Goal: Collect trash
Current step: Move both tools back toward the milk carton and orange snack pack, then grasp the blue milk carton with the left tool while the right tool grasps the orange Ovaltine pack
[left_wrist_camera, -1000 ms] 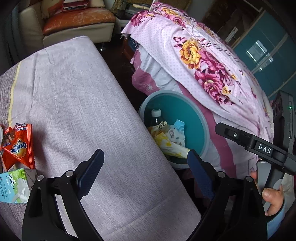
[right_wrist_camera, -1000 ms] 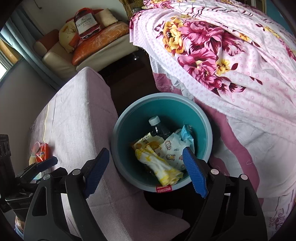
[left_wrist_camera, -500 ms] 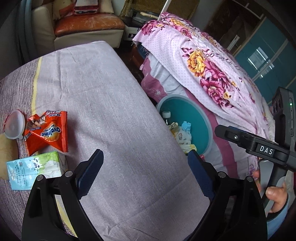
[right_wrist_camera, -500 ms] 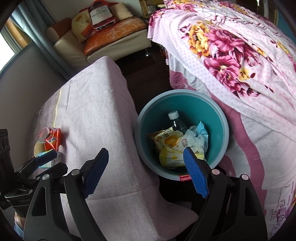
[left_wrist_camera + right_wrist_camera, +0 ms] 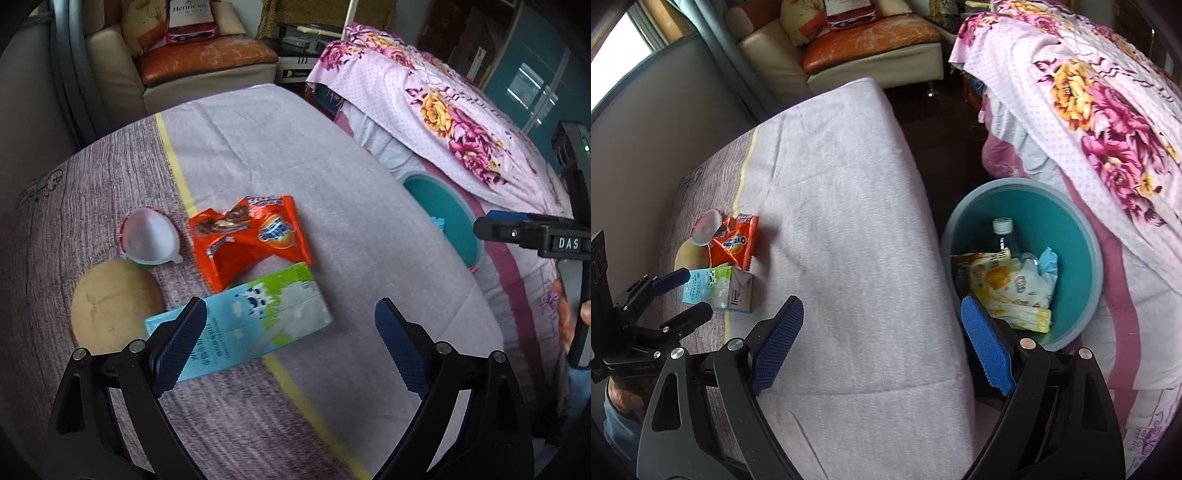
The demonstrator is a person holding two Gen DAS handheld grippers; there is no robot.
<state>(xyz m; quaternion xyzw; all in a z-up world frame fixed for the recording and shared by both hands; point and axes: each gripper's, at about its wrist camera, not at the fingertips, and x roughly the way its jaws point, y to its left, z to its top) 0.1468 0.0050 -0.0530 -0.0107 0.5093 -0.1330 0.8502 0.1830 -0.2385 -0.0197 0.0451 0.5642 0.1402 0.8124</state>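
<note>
On the cloth-covered table (image 5: 332, 177) lie a blue-green milk carton (image 5: 255, 321), a torn orange snack wrapper (image 5: 251, 240), a clear plastic lid (image 5: 151, 236) and a round tan bun (image 5: 114, 306). My left gripper (image 5: 290, 314) hangs open just above the carton, touching nothing. The same carton (image 5: 718, 291) and wrapper (image 5: 733, 243) show far left in the right wrist view, beside the left gripper (image 5: 687, 295). My right gripper (image 5: 882, 306) is over the table's edge next to the teal bin (image 5: 1015, 184). Its jaws are opening with nothing between them.
The bin holds a bottle (image 5: 1003, 236) and crumpled wrappers (image 5: 1004, 291). It stands on the floor between the table and a bed with a floral cover (image 5: 1108, 110). A sofa (image 5: 207, 62) stands beyond the table's far end.
Both grippers have swung left, away from the bin. The left one now hangs over the carton and wrapper. The right one has moved from above the bin to the table's edge.
</note>
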